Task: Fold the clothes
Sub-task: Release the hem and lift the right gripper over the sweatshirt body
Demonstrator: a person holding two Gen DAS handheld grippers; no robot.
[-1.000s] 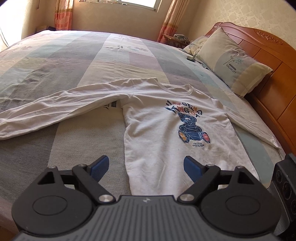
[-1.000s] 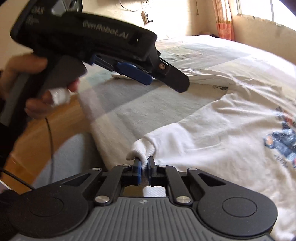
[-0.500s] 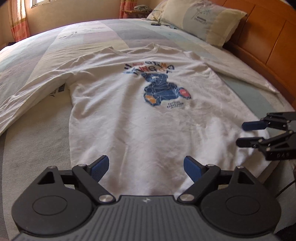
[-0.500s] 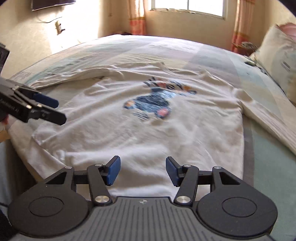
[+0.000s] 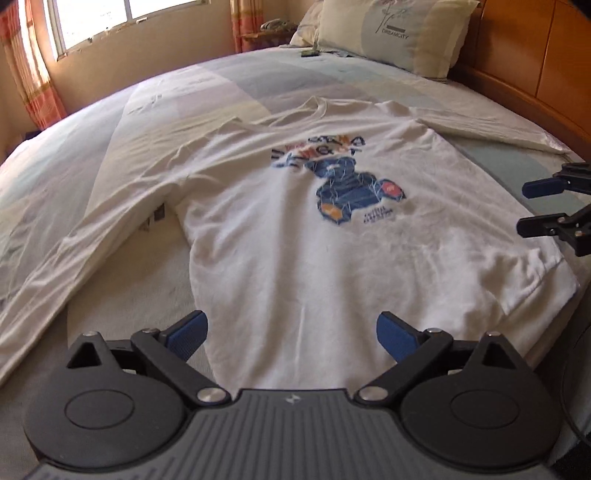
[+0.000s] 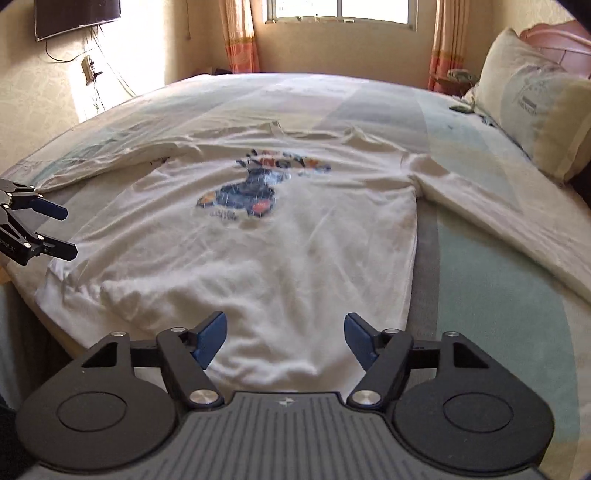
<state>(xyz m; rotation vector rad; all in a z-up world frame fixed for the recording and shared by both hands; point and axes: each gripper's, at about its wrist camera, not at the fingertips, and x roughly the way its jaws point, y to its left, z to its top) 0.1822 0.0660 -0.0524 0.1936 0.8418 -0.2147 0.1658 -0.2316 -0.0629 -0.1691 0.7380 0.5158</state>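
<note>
Across the bed [image 5: 110, 122], a white long-sleeved shirt [image 5: 295, 229] lies face up, hem toward the cameras, sleeves spread toward nine and three o'clock. A second ago the right tongs [image 6: 284, 338] pinched the hem corner; now they have let go and are opening with nothing between them, as are the left tongs [image 5: 291, 334], so the spreading looks finished and the first fold not begun. A pillow [image 5: 399, 33] sits at one o'clock, well apart; nothing blocks the shirt.

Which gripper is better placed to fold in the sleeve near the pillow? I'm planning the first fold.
Right gripper: that sleeve lies on its side, and its fingers are opening, empty.
</note>
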